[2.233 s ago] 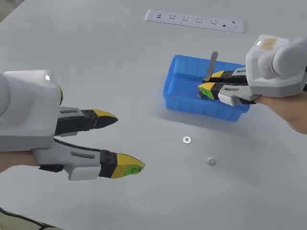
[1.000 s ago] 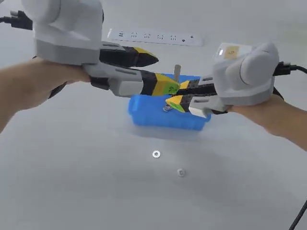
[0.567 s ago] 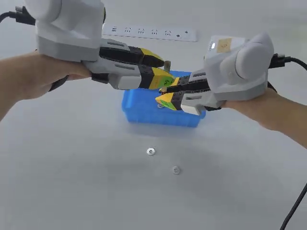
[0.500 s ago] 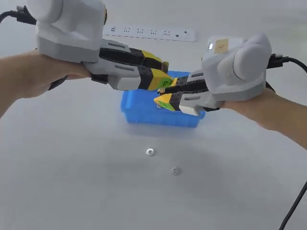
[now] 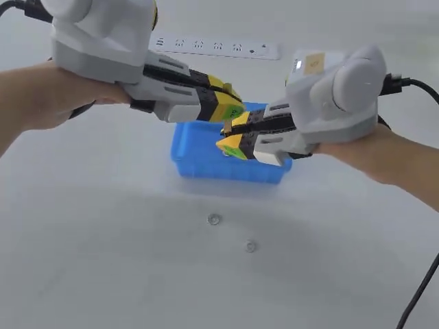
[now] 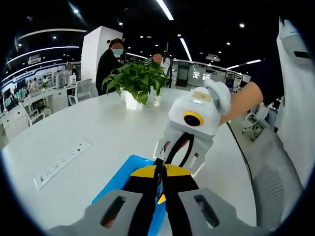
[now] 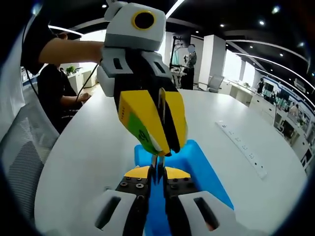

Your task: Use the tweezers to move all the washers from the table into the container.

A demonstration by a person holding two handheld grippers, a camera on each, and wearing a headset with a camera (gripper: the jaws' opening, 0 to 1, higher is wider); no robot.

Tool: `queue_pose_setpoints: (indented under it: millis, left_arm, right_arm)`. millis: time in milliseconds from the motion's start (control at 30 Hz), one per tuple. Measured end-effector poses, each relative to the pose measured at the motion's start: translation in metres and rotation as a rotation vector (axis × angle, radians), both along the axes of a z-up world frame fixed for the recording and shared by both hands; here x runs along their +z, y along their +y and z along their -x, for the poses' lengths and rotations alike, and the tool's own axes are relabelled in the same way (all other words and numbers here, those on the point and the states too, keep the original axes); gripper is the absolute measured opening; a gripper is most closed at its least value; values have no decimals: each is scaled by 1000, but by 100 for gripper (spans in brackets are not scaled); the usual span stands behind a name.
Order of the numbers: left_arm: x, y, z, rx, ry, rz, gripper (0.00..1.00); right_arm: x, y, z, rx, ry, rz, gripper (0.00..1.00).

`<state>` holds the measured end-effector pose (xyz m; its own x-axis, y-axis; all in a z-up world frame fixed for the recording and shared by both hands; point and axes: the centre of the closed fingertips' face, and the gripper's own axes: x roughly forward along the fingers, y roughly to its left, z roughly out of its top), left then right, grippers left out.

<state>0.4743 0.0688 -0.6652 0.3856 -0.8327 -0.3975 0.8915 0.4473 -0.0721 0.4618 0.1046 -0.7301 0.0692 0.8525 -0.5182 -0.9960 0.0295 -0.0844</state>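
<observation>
My right gripper (image 5: 230,140) hangs over the blue container (image 5: 199,163), shut on the lower part of the thin metal tweezers (image 7: 157,164). My left gripper (image 5: 232,104) comes in from the left, just above it, and is shut on the tweezers' upper end. In the right gripper view, the left gripper (image 7: 165,147) grips the metal strip directly above my own jaws (image 7: 156,173). In the left gripper view, my jaws (image 6: 161,172) are pressed together over the container (image 6: 120,174). Two washers (image 5: 214,219) (image 5: 251,245) lie on the table in front of the container.
A white power strip (image 5: 216,48) lies on the grey table behind the container. A black cable (image 5: 418,288) trails from the right hand at the right edge. People, chairs and a potted plant (image 6: 138,81) stand beyond the table's far side.
The left gripper rose from the table's left side to the right gripper over the container and shut on the tweezers' upper end. The right gripper kept its hold.
</observation>
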Motion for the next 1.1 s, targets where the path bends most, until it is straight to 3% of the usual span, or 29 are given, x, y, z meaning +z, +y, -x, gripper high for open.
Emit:
queue_pose_setpoints:
  millis: [167, 300, 633, 900, 1100]
  left_arm:
    - [5, -4, 3, -16, -43, -41, 7]
    - [8, -6, 5, -25, -60, -60, 7]
    - [20, -2, 6, -5, -79, -59, 7]
    - [32, -3, 10, 3, -102, -57, 7]
    - [38, -4, 12, 0, -121, -61, 7]
  right_arm:
    - [4, 1, 0, -4, 26, -18, 10]
    - [6, 1, 1, 6, -5, -9, 11]
    - [11, 0, 1, 1, -16, -8, 15]
    - [18, -6, -2, -27, -51, -1, 21]
    - [20, -8, 3, -22, -49, 2, 22]
